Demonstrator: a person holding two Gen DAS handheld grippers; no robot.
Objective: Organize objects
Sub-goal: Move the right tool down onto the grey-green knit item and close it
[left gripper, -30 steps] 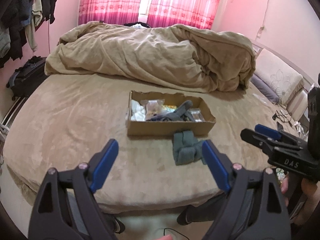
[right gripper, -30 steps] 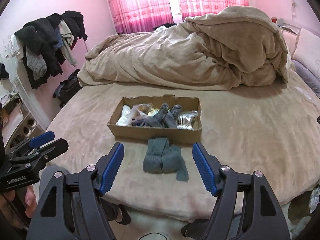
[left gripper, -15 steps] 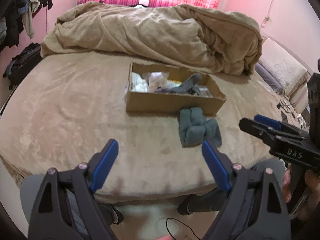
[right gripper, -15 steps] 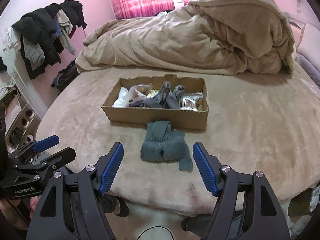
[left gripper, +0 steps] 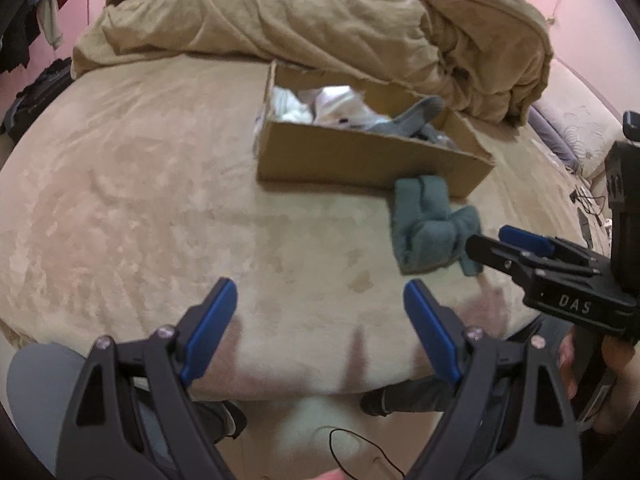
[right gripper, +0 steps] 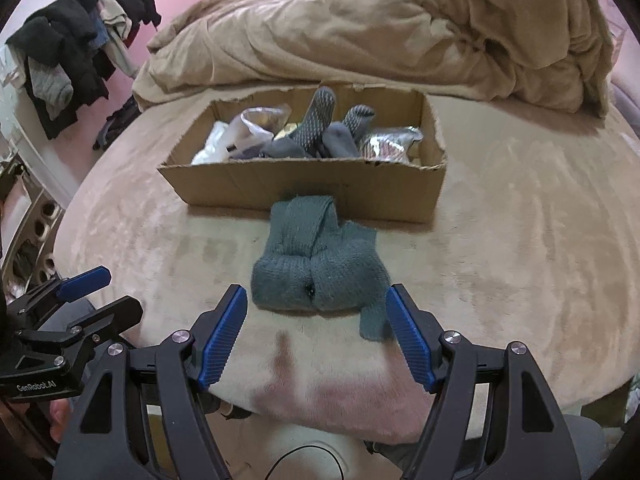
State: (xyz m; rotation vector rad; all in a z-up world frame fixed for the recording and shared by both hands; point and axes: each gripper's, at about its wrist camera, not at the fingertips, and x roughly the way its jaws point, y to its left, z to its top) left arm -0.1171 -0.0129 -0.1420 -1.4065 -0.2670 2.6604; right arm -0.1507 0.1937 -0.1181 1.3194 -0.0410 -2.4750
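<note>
The left gripper hangs spread over bare bed — spare, I'd say. The grey socks lie against the cardboard box; the right gripper gapes just short of them — lined up to grab.

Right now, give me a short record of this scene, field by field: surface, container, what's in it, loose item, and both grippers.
surface: tan bed cover
container: open cardboard box, in front of a bunched duvet
box contents: grey socks, white bags, a foil packet
loose item: folded grey-green socks on the bed, against the box's front wall
right gripper: open, jaws on either side of the loose socks' near edge
left gripper: open, over bare bed cover
</note>
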